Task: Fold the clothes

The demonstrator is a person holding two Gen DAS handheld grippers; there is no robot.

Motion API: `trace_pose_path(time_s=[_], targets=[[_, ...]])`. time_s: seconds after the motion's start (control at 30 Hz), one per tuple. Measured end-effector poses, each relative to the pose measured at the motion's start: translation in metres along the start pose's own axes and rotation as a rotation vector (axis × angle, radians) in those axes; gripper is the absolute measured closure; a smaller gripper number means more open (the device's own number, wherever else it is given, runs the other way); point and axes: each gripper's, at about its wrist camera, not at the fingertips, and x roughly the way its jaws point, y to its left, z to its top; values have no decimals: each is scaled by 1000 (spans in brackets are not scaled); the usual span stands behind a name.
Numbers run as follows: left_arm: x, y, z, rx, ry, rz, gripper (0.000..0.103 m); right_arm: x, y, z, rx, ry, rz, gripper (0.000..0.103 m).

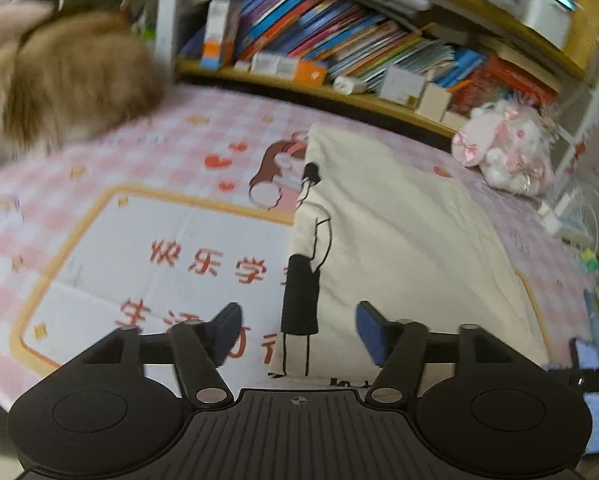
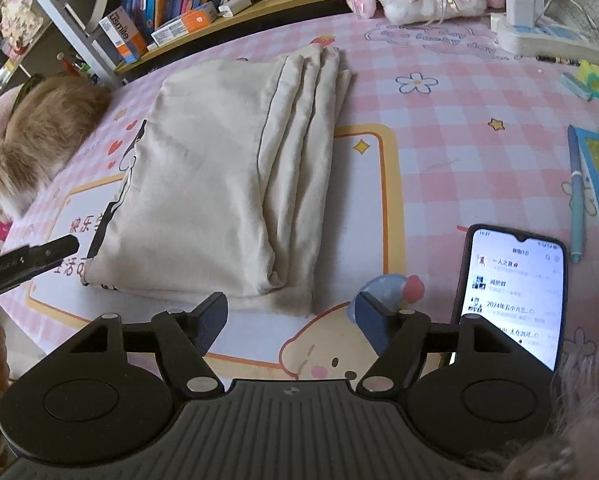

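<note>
- The shirt (image 2: 203, 184) is basically folded at this point: a cream tee in a long, neat packet lying on the pink checked mat (image 2: 439, 128) on the worktop, near its middle.
- Right side of the packet shows several stacked layers, left edge shows a strip of the black print.
- Left gripper (image 1: 297, 330) has its jaws spread with nothing between them, hovering over the near left edge of the shirt.
- Right gripper (image 2: 289, 322) is the same: jaws spread and empty, just off the near end of the packet.
- Phone (image 2: 511, 296) sits just right of it, well clear of the cloth.
- What's left, I'd guess: maybe one more fold end to end, since the packet's pretty long. No other clothes in sight.
</note>
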Motion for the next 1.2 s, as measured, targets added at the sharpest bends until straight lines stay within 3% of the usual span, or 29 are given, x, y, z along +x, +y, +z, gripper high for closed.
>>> trace_pose_path(time_s=[0.1, 0.3, 0.5, 0.7, 0.8, 0.87, 1.0, 1.2], targets=[[-3, -14, -3, 89, -38, 43, 19, 1, -2, 0, 25, 8, 7, 35], [-5, -34, -11, 230, -55, 87, 7, -1, -11, 1, 114, 16, 23, 35], [-3, -48, -15, 318, -12, 71, 7, 3, -26, 2, 263, 55, 82, 37], [-7, -58, -21, 367, -29, 9, 7, 13, -28, 10, 324, 71, 138, 51], [-7, -65, -28, 443, -53, -9, 7, 22, -29, 14, 389, 74, 169, 60], [-6, -71, -31, 497, -66, -42, 7, 23, -29, 16, 407, 72, 186, 83], [0, -82, -40, 597, -77, -61, 7, 15, -30, 22, 424, 53, 244, 85], [21, -106, -49, 751, -56, -32, 10, -8, -24, 39, 405, -1, 348, 86]])
